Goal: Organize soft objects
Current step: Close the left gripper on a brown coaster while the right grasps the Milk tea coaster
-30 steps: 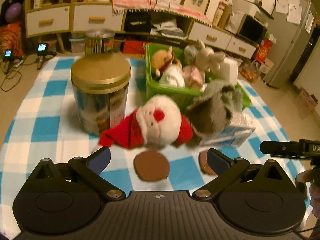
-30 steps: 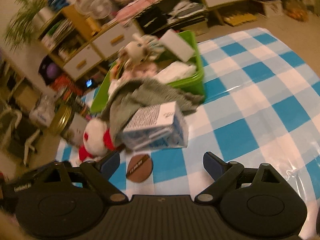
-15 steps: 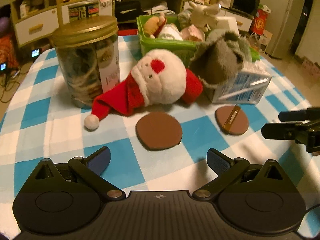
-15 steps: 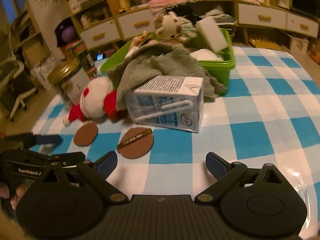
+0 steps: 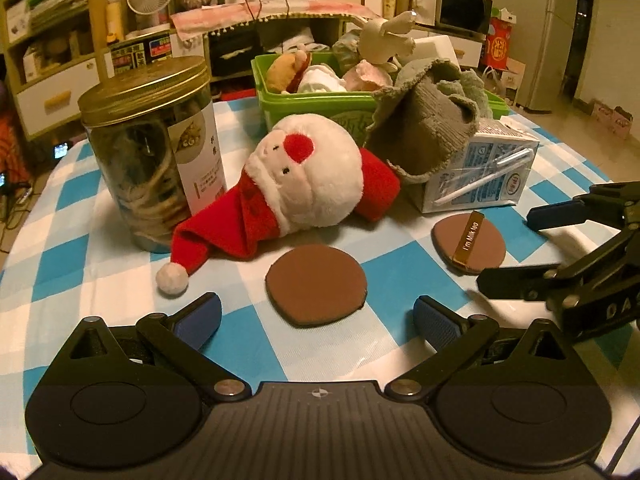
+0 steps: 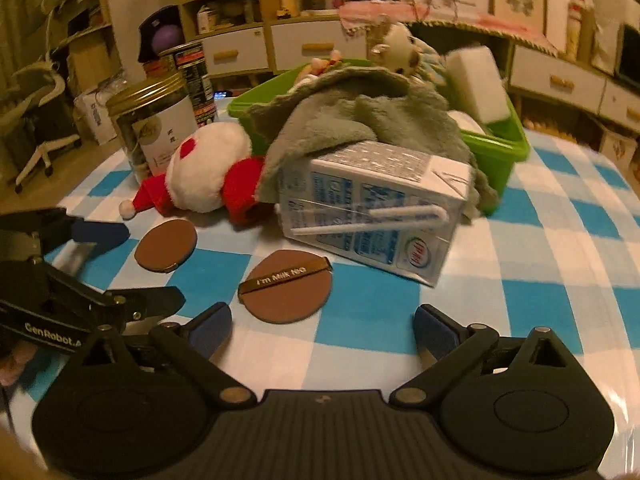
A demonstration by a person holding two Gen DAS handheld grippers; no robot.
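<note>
A Santa plush [image 5: 304,176] lies on its side on the blue-checked tablecloth [image 5: 80,264], between a cookie jar and a grey cloth [image 5: 424,120]. The cloth hangs from the green basket [image 5: 320,100] over a milk carton [image 5: 480,176]. The basket holds a bunny plush [image 5: 384,36] and other soft toys. My left gripper [image 5: 316,320] is open and empty, low over a plain brown coaster [image 5: 316,284]. My right gripper [image 6: 322,324] is open and empty too, just short of the labelled brown coaster [image 6: 286,286]. Santa [image 6: 208,172], the cloth [image 6: 360,120] and the carton [image 6: 372,208] lie beyond it.
A gold-lidded cookie jar [image 5: 152,148] stands left of Santa. A white foam block [image 6: 476,84] leans in the basket [image 6: 496,148]. Each gripper shows in the other's view: the right one [image 5: 508,248], the left one [image 6: 140,268]. Shelves and drawers line the room behind.
Both grippers have sunk toward the table and rolled level. The right one has drawn in beside the left and nearer the labelled coaster. Nothing was picked up.
</note>
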